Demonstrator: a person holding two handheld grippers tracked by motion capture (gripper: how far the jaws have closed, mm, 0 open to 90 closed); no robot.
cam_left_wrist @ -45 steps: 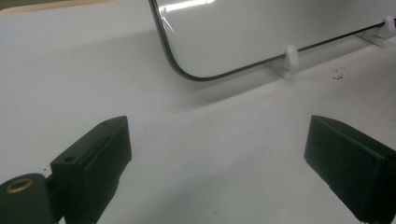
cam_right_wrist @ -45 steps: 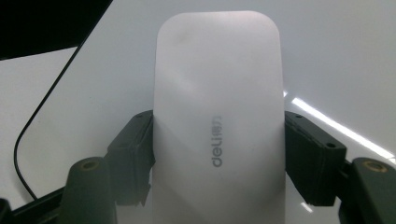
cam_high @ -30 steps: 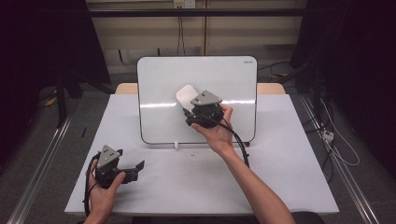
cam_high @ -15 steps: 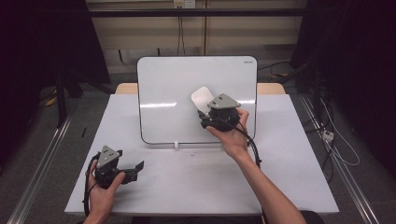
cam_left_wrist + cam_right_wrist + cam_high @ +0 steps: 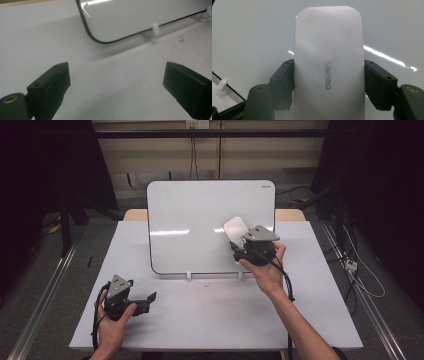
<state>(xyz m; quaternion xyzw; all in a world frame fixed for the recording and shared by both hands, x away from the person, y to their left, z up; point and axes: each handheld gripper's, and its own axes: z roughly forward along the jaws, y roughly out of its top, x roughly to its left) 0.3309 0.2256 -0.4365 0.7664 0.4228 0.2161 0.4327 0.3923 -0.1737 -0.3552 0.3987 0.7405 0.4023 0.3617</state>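
Our right tool (image 5: 239,240) grips the white eraser (image 5: 235,228) against the whiteboard (image 5: 200,220); our left tool (image 5: 150,298) rests open on the surface (image 5: 210,320).

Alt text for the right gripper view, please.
The right gripper clamps a white Deli-branded whiteboard eraser between its two black jaws, held against the glossy whiteboard. One of the board's white support feet shows at lower left.

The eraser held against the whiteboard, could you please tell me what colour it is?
The eraser is white with grey lettering, seen best in the right gripper view.
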